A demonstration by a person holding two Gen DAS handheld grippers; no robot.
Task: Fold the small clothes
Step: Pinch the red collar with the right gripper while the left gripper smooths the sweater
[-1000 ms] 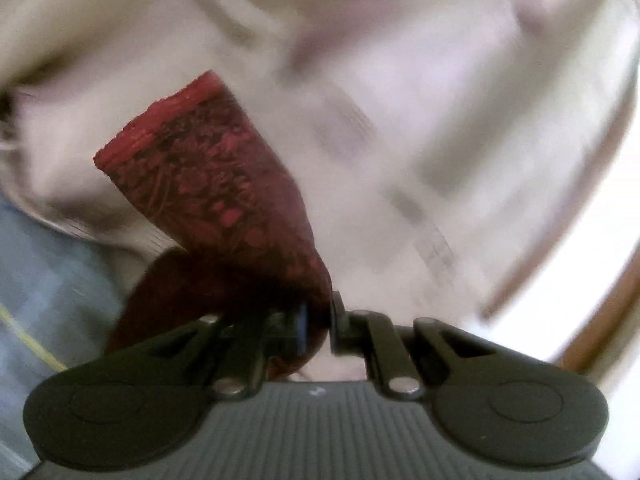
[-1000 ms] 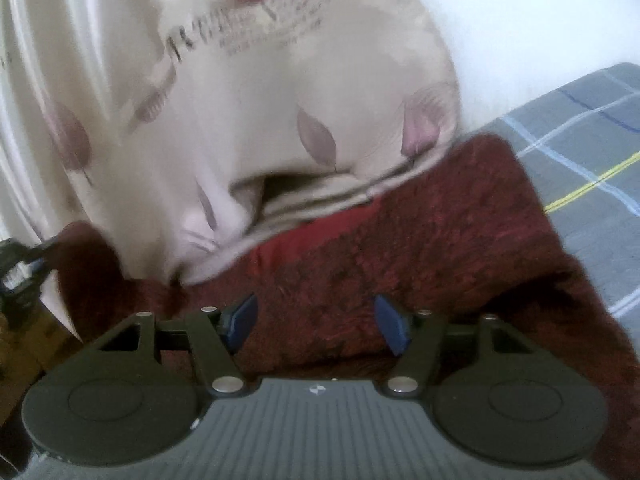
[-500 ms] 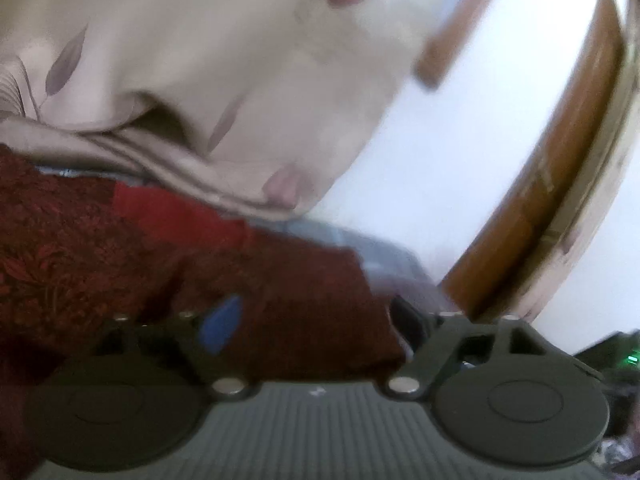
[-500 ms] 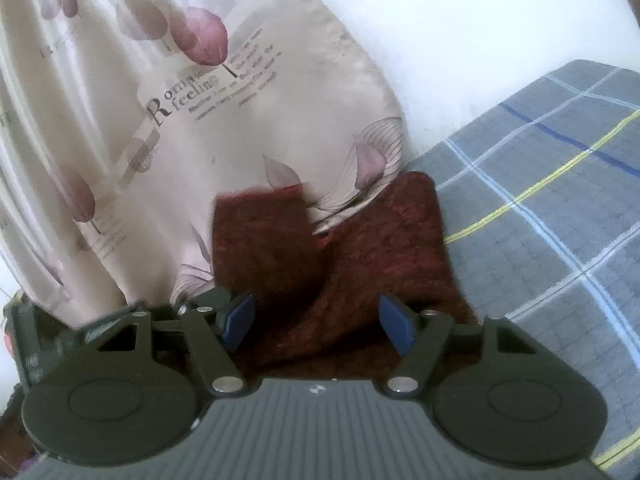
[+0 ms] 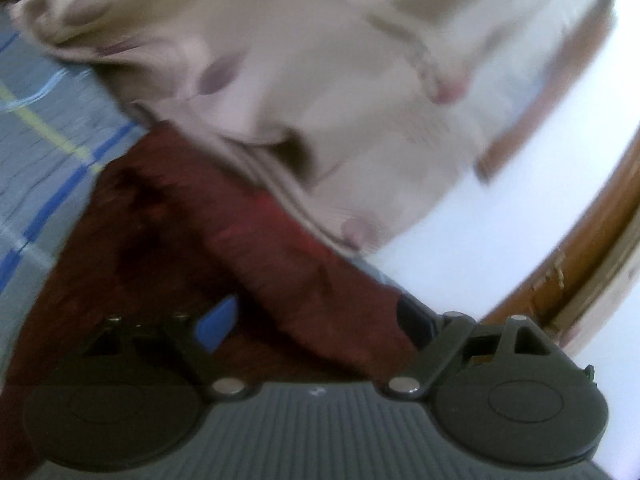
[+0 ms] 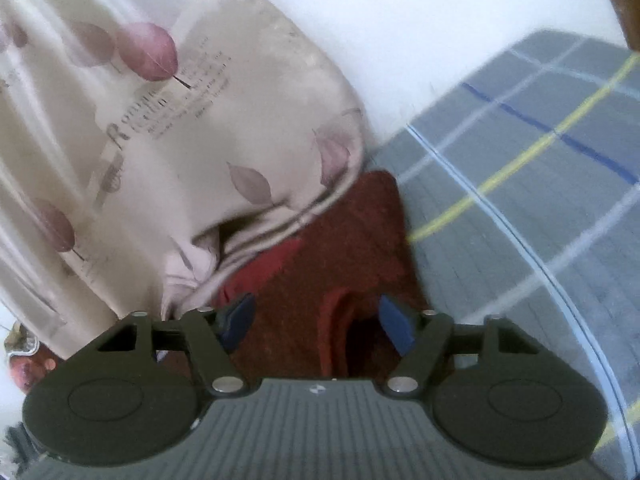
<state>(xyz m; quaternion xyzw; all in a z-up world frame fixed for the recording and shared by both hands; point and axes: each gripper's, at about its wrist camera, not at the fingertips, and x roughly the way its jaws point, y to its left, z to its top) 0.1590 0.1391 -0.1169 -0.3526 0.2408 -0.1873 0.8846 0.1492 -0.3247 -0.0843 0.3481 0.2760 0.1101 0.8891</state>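
Since one second ago, the left gripper (image 5: pixel 316 322) is no longer pinching the dark red garment (image 5: pixel 208 240); its fingers are now standing spread, and the cloth is lying loose between them and under them. The right gripper (image 6: pixel 318 326) is also keeping its fingers apart, as in the earlier frames, but it is now hanging closer over the cloth, with a raised fold of the dark red garment (image 6: pixel 336 264) showing between its blue pads (image 6: pixel 396 328).

The garment is lying on the grey checked bed cover (image 6: pixel 540 200), and its far edge is touching, perhaps partly going under, the beige leaf-print pillow (image 6: pixel 168 140). The left view is blurred, so fine wrinkles are hard to read there.

The step in hand seems to be taking a new hold for the next fold. To do it well, each gripper should be closing on one layer edge only, near a corner, not on the thick middle ridge. The brighter red band (image 6: pixel 264 268) near the pillow is probably a hem and may serve as a guide line. Care is needed not to catch the pillow cloth together with the garment, since they are lying so close.
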